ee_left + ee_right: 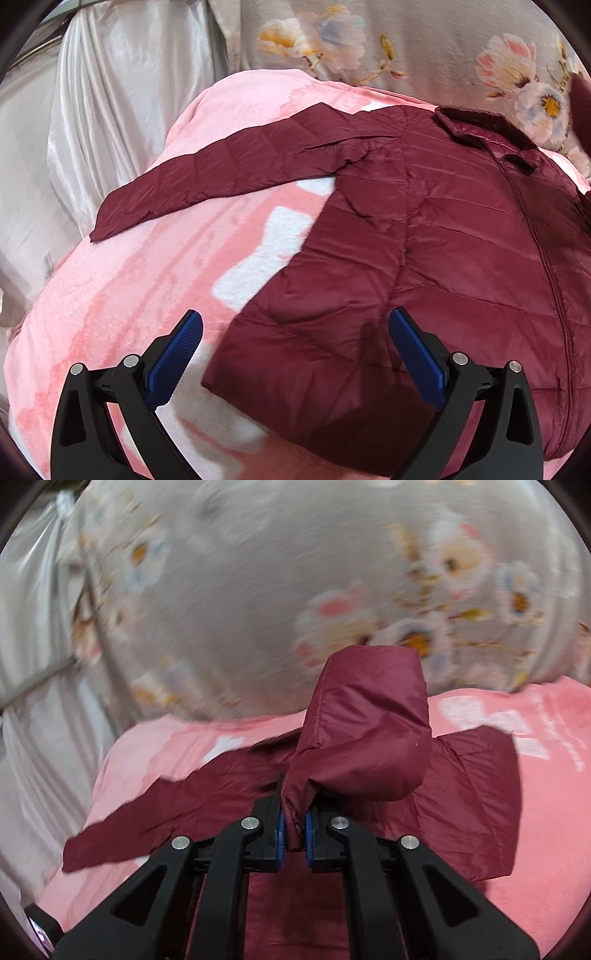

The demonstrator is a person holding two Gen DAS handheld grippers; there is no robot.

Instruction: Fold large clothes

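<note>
One sleeve (364, 734) of the jacket (443, 251), spread on the pink blanket (110, 295), was clamped in the right gripper (294, 830), likely for folding inward; the left gripper (295, 350) was held apart, empty.

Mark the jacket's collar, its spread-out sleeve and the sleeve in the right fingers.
collar (484, 136), left wrist view, folded edge.
spread-out sleeve (221, 173), left wrist view, mid-length.
held sleeve (365, 731), right wrist view, raised quilted part.

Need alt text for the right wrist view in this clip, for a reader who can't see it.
The right gripper is shut on a maroon jacket sleeve, lifting it above the rest of the jacket, which lies spread on a pink blanket. Behind is blurred grey floral fabric.
</note>
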